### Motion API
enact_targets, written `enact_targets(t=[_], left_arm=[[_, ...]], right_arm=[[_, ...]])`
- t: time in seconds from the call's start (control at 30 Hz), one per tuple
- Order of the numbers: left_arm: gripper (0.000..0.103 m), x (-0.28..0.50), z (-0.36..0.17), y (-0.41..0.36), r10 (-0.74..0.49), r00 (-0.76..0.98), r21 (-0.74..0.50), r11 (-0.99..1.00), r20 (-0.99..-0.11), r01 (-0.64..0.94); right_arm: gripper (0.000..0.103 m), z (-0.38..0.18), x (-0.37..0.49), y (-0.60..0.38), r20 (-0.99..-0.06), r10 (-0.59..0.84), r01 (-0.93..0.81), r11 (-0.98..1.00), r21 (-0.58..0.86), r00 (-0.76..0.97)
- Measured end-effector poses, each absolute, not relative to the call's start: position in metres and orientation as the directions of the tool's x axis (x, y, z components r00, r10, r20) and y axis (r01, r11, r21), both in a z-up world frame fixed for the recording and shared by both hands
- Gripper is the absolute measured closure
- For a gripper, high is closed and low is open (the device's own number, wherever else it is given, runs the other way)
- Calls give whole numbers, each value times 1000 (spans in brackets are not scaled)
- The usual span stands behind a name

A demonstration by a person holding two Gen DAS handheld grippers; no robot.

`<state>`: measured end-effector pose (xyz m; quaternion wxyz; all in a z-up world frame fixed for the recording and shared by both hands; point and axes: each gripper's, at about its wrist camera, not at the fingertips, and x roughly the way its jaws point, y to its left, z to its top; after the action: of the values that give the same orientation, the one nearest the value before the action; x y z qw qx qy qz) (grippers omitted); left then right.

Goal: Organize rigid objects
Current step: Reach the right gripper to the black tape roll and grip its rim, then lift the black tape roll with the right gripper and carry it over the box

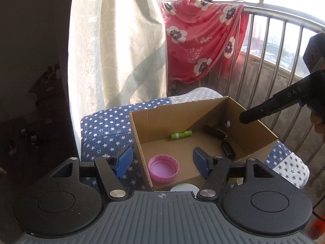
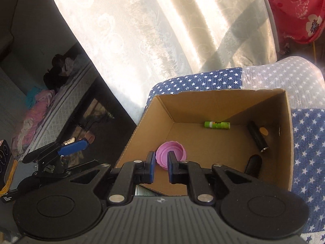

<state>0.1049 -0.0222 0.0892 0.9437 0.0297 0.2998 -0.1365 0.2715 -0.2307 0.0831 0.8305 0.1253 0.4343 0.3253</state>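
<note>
Nearest, the left tongs (image 1: 162,162) stand apart and empty; the right tongs (image 2: 160,166) are together, holding nothing. In the cardboard box (image 1: 142,142), the pink lid (image 1: 163,167) lies by the near wall: light, stiff, best pinched across its rim.

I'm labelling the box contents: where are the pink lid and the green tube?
pink lid (image 1: 163,168), left wrist view, on its hollow inside.
green tube (image 2: 217,124), right wrist view, on the middle of its body.
</note>
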Motion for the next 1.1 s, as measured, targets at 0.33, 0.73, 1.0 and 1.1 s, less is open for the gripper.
enact_targets(t=[0.33, 0.73, 1.0, 1.1], left_arm=[[35, 40, 24, -36, -267, 714, -48, 949, -647, 311], [34, 27, -41, -73, -233, 649, 29, 930, -724, 365], [34, 28, -53, -80, -222, 637, 39, 928, -738, 369], [34, 32, -56, -80, -226, 626, 21, 932, -746, 361]], right_arm=[[82, 26, 173, -220, -612, 688, -499, 717, 487, 391], [76, -56, 162, -163, -754, 583, -498, 771, 397, 301], [75, -71, 166, -150, -794, 543, -512, 781, 357, 273], [76, -71, 166, -149, -797, 537, -514, 783, 350, 275]])
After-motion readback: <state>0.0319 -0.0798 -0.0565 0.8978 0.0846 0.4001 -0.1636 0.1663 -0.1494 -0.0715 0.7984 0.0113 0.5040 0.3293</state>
